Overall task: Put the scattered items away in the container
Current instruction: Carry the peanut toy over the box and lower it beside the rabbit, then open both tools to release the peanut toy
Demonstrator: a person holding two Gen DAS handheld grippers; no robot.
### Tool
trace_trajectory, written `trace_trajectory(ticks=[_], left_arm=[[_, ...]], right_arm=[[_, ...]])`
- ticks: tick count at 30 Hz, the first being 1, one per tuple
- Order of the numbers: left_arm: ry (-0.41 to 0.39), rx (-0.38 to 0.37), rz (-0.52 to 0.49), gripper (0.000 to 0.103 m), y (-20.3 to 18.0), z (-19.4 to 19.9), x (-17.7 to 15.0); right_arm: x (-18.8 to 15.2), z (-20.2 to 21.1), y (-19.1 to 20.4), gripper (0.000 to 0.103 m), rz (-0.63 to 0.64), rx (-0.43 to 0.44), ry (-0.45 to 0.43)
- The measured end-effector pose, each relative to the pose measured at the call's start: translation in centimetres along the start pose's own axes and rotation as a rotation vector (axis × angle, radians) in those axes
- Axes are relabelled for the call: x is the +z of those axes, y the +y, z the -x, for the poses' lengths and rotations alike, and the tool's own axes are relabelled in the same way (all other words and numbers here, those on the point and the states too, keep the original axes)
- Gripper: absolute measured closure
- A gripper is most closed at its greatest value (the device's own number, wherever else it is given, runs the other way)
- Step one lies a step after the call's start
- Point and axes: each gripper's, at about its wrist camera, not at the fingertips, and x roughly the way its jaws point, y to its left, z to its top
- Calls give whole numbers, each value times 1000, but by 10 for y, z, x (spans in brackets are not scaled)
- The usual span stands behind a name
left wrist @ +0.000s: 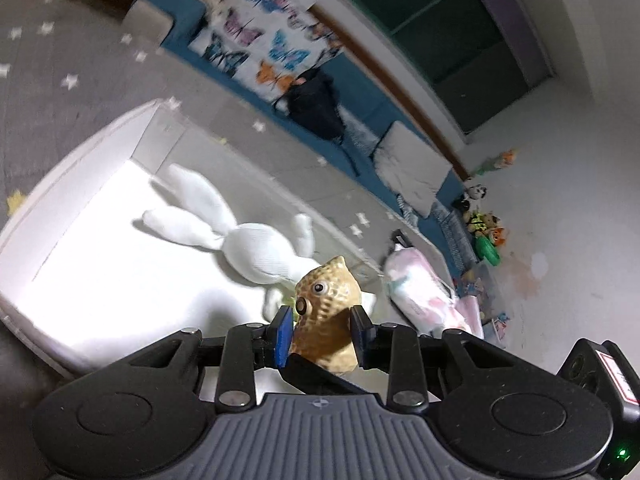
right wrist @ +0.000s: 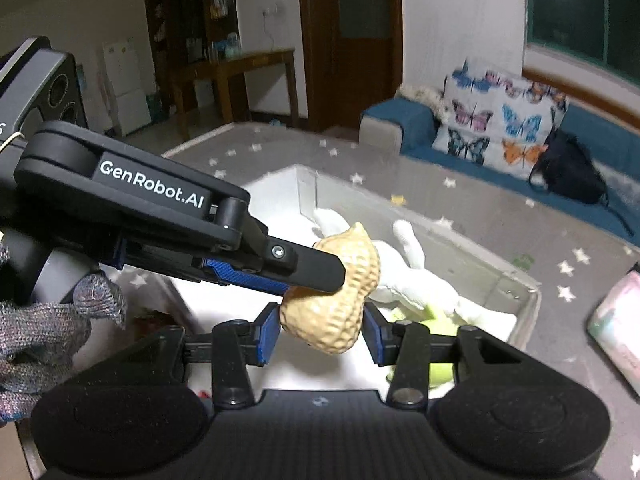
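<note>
Both grippers meet on one toy: a tan peanut toy with googly eyes, held above the white box. In the left wrist view the left gripper has its blue pads against both sides of the peanut, clamped on it. In the right wrist view the right gripper brackets the lower half of the peanut; its left pad touches the shell, but its right pad seems to stand just off it, so I cannot tell whether it truly grips. The left tool crosses that view from ten o'clock, its finger lying over the peanut's middle. The box already holds a white stuffed rabbit, lying at about twelve o'clock beyond the peanut, with a bit of something yellow-green beside it, so part of the tidying looks done. The peanut is not yet dropped in. On the star-patterned grey mat outside the box, at two o'clock in the left view, a pastel plush toy still lies loose. More small toys sit by the wall further off; whether they belong to the job is unclear.
</note>
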Motion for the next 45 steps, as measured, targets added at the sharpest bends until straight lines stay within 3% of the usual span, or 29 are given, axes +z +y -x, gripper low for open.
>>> trace_trajectory(ticks=[8, 19, 28, 45], left_arm=[[47, 24, 57, 71, 25, -29, 6], [53, 56, 45, 70, 26, -34, 6], [35, 65, 24, 70, 20, -26, 4], [-50, 78, -115, 70, -14, 19, -15]], right_arm=[[0, -42, -10, 59, 24, -3, 109], [2, -51, -4, 58, 42, -42, 128], [-1, -41, 1, 58, 48, -69, 93], [-3, 8, 12, 57, 23, -72, -19]])
